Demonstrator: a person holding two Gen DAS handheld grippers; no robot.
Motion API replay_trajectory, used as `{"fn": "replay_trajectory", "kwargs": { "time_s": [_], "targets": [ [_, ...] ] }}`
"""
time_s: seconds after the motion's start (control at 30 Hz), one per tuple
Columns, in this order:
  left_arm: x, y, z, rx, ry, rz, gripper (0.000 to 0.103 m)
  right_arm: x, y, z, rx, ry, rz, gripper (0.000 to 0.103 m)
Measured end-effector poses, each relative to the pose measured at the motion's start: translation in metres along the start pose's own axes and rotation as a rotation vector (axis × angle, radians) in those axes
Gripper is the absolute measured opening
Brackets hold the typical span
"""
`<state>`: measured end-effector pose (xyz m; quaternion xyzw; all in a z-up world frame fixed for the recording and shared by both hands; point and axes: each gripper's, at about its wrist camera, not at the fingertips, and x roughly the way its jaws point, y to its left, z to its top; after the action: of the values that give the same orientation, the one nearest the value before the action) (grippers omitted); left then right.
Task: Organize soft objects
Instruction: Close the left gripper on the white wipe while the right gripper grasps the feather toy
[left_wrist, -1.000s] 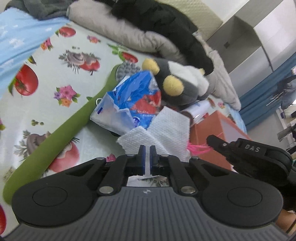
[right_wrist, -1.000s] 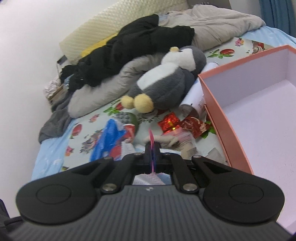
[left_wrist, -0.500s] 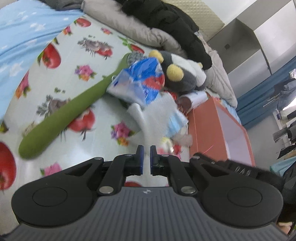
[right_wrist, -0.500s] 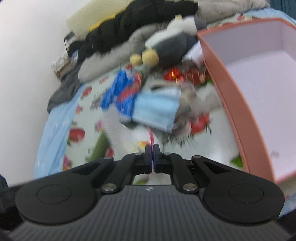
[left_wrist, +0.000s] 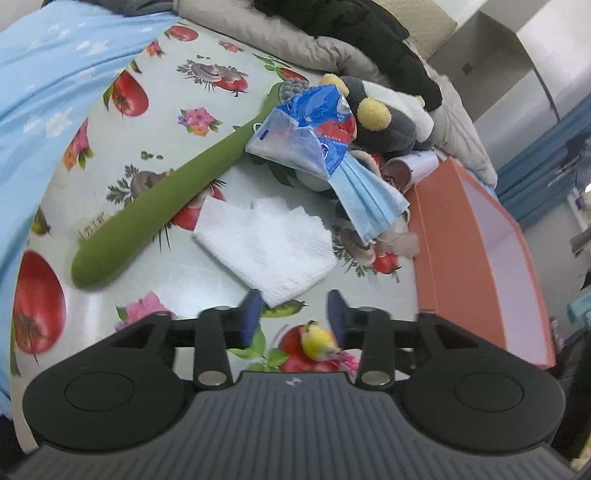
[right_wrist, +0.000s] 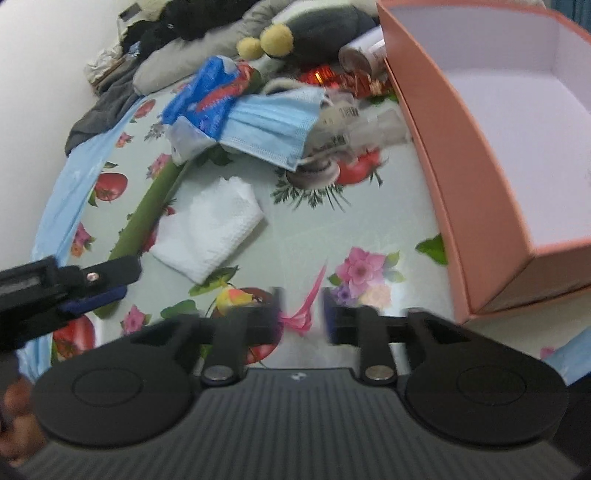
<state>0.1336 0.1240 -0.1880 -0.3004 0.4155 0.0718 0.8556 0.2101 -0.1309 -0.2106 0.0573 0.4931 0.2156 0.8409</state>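
A bed under a fruit-and-flower printed cloth (left_wrist: 207, 291) carries my clutter. My left tongs (left_wrist: 293, 314) are opening, nothing between them, the folded white tissue (left_wrist: 266, 247) just ahead. My right tongs (right_wrist: 301, 314) are opening around a pink feathery strip (right_wrist: 308, 297). Only the right view shows the pink box's (right_wrist: 476, 221) empty inside; only the left shows a yellow toy (left_wrist: 317, 341).

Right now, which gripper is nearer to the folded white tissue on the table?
Left. The left gripper, jaws opening, has one finger beside the white tissue's near corner. The right gripper, also opening around a pink feather, sits further off, toward the orange box.
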Motion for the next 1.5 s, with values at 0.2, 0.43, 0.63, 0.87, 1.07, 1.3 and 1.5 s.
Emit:
{"fn": "replay_trajectory", "kwargs": {
  "time_s": [0.2, 0.43, 0.63, 0.87, 1.07, 1.3, 1.5],
  "targets": [
    [0.020, -0.004, 0.012, 0.104, 0.034, 0.040, 0.068, -0.012, 0.014, 0.006, -0.152, -0.058, 0.030, 0.054],
    [0.046, -0.009, 0.028, 0.187, 0.078, 0.077, 0.073, 0.017, 0.033, 0.008, -0.305, 0.002, 0.086, 0.054],
    [0.071, -0.015, 0.037, 0.247, 0.116, 0.085, 0.083, 0.044, 0.041, 0.006, -0.403, 0.027, 0.084, 0.053],
    [0.096, -0.021, 0.042, 0.295, 0.157, 0.107, 0.085, 0.058, 0.038, 0.009, -0.440, 0.068, 0.104, 0.032],
    [0.113, -0.022, 0.044, 0.320, 0.182, 0.125, 0.085, 0.051, 0.033, 0.011, -0.440, 0.063, 0.094, 0.032],
    [0.129, -0.034, 0.036, 0.427, 0.181, 0.190, 0.084, 0.048, 0.017, 0.015, -0.379, 0.044, 0.024, 0.032],
    [0.131, -0.041, 0.028, 0.484, 0.152, 0.252, 0.056, 0.040, 0.013, 0.019, -0.355, 0.023, 0.000, 0.032]
  ]
}}
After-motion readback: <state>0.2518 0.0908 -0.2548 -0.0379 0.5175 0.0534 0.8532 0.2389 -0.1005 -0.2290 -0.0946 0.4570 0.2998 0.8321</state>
